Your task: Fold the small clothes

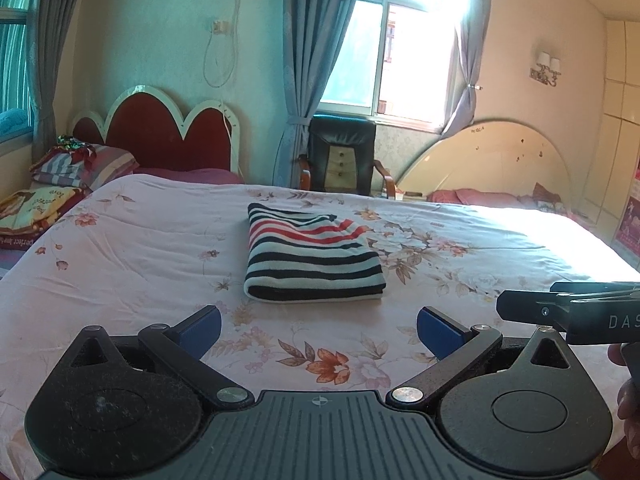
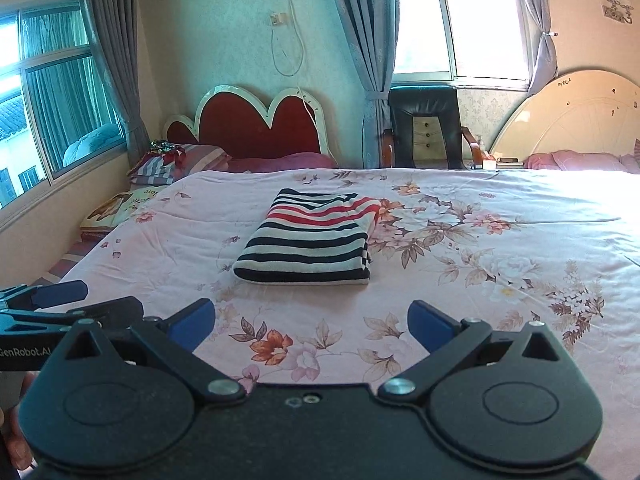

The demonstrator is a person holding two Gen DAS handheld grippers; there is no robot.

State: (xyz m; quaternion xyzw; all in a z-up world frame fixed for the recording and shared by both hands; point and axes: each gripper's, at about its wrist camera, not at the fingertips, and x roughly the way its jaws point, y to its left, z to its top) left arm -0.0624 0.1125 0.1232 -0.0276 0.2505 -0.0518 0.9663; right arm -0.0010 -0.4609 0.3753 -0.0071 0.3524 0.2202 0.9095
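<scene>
White letters "DAS", cut off by the frame edge, stand on the right gripper (image 1: 600, 322) at the near right. "GenRobot.AI" stands on the left gripper (image 2: 24, 350) at the near left. The pillow's (image 1: 28, 208) print is unreadable.

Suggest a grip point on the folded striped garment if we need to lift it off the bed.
Probably the thick rolled near edge of the striped garment. Come in low from the front with an open gripper; that fold faces both grippers, bulges above the quilt, and binds all layers together.
</scene>
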